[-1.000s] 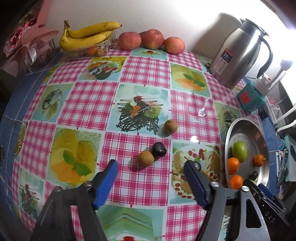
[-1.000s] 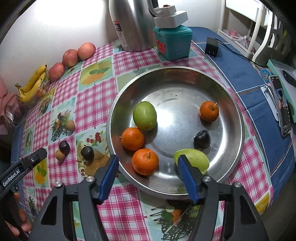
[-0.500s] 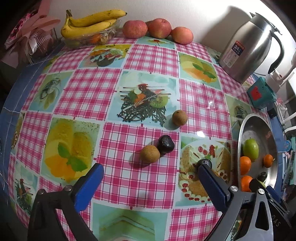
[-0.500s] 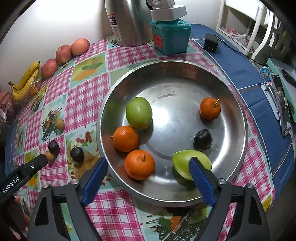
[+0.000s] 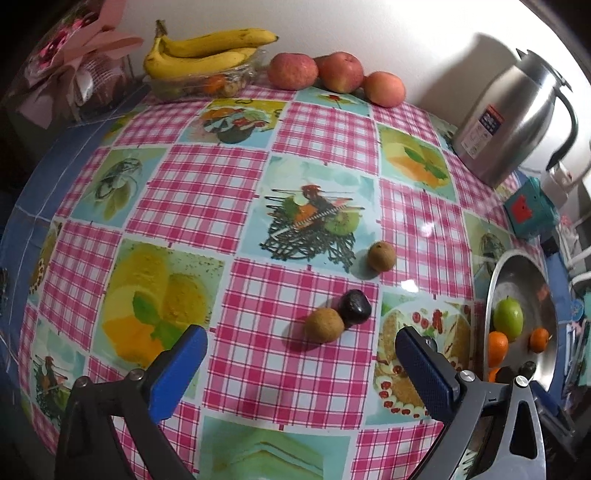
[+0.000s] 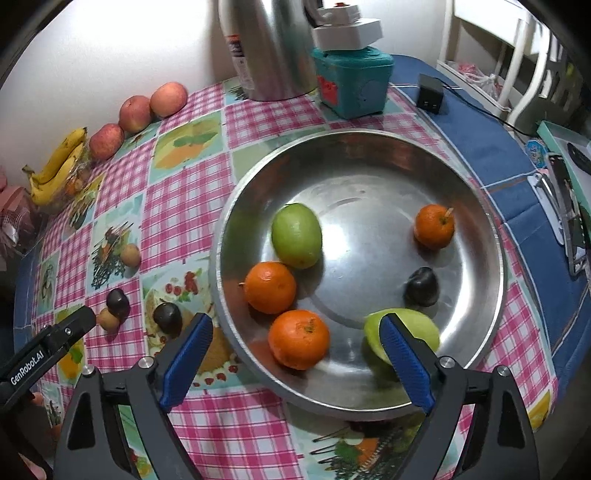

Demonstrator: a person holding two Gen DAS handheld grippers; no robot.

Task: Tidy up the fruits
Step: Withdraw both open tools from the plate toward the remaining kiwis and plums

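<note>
Now both my tools, left tool (image 5: 301, 356) and right tool (image 6: 295, 338), have spread wide and empty; loose brown fruit (image 5: 324, 325) awaits the bowl (image 6: 491, 229).

- A tall stainless-steel thermos jug (image 5: 511, 122) with a black handle stands upright by the white wall (image 5: 406, 33) at the back of the table.
- A teal plastic box with a red patch (image 6: 351, 83) sits just beside the jug, with a white plug adapter (image 6: 347, 33) on top.
- A small black power adapter (image 6: 429, 94) with a cord lies on the blue cloth (image 6: 487, 147).
- A pink-checked tablecloth printed with fruit pictures (image 5: 207, 192) covers the table.
- A pink wrapped bouquet (image 5: 70, 70) rests at the far left edge.
</note>
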